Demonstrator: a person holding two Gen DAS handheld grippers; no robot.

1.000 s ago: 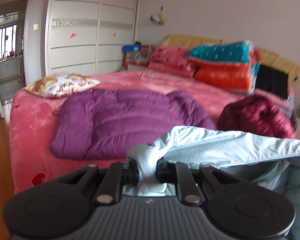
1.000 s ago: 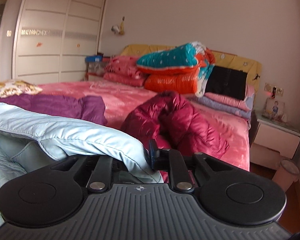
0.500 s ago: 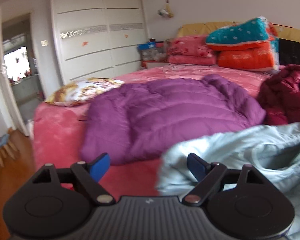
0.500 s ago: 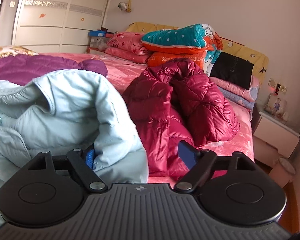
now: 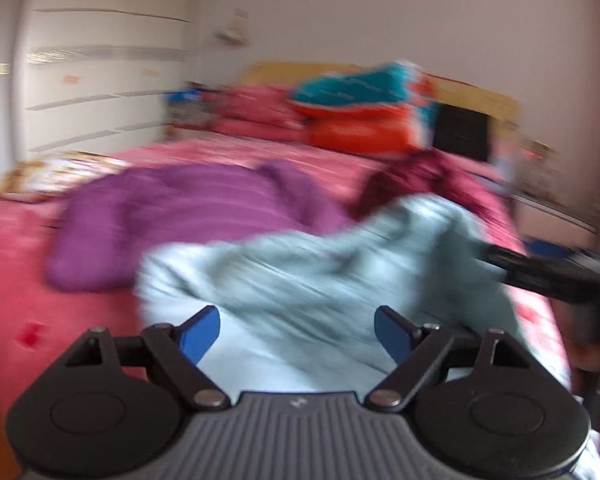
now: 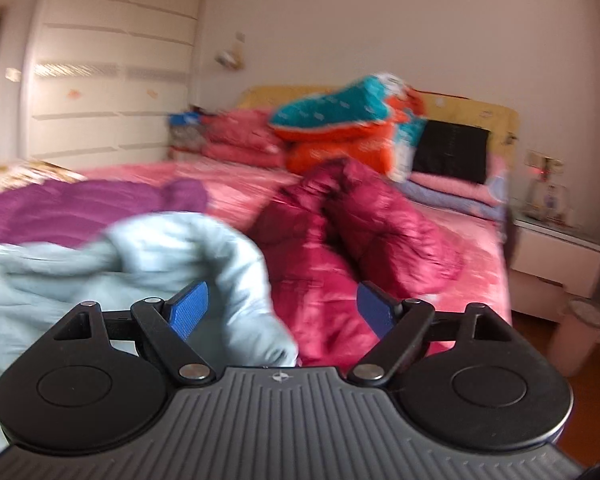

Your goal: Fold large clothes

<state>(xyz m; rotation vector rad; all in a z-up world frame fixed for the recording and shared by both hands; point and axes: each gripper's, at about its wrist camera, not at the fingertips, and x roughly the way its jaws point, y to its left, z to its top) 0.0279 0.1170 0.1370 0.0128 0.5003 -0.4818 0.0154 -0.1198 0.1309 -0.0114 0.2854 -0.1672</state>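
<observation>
A pale blue jacket (image 5: 320, 272) lies crumpled on the near edge of the pink bed (image 5: 20, 248); it also shows in the right wrist view (image 6: 100, 272). My left gripper (image 5: 296, 336) is open and empty, just above the jacket's near part. My right gripper (image 6: 282, 312) is open and empty, over the jacket's right edge; it also shows as a black shape in the left wrist view (image 5: 548, 272). A purple down coat (image 5: 188, 216) lies flat behind the jacket. A dark red down coat (image 6: 340, 240) lies heaped to its right. Both views are blurred.
Folded quilts and pillows (image 6: 340, 128) are stacked by the yellow headboard (image 6: 472, 108). A patterned pillow (image 5: 60, 168) lies at the bed's left. A white wardrobe (image 6: 112, 68) stands at the back left. A nightstand (image 6: 556, 252) and a bin (image 6: 576, 332) stand to the right.
Both grippers let go of the pale blue jacket and opened. The jacket dropped onto the bed. Both cameras have swung since, and the left one now faces the jacket.
</observation>
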